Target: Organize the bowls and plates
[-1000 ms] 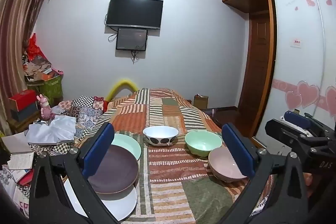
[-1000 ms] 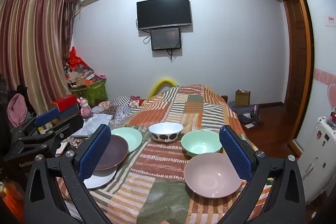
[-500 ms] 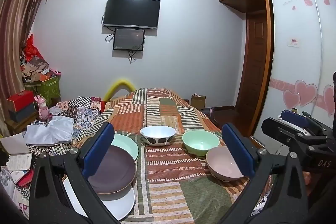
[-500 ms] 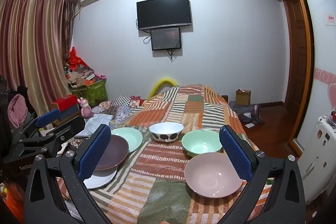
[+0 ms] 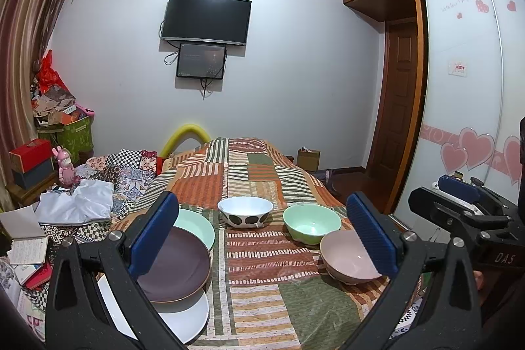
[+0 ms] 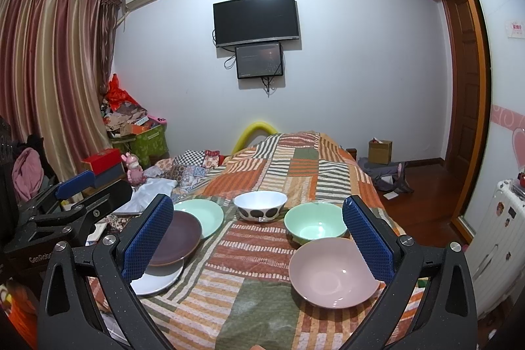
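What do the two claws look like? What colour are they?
Both look alike. The left claw and right claw each have black, speckled, triangle-shaped arms with silver screws, ending in flat blue fingers with a bumpy grid surface. Seen from the side, the left body carries white letters "GenRob", the right "DAS". No sleeves or cables are visible.
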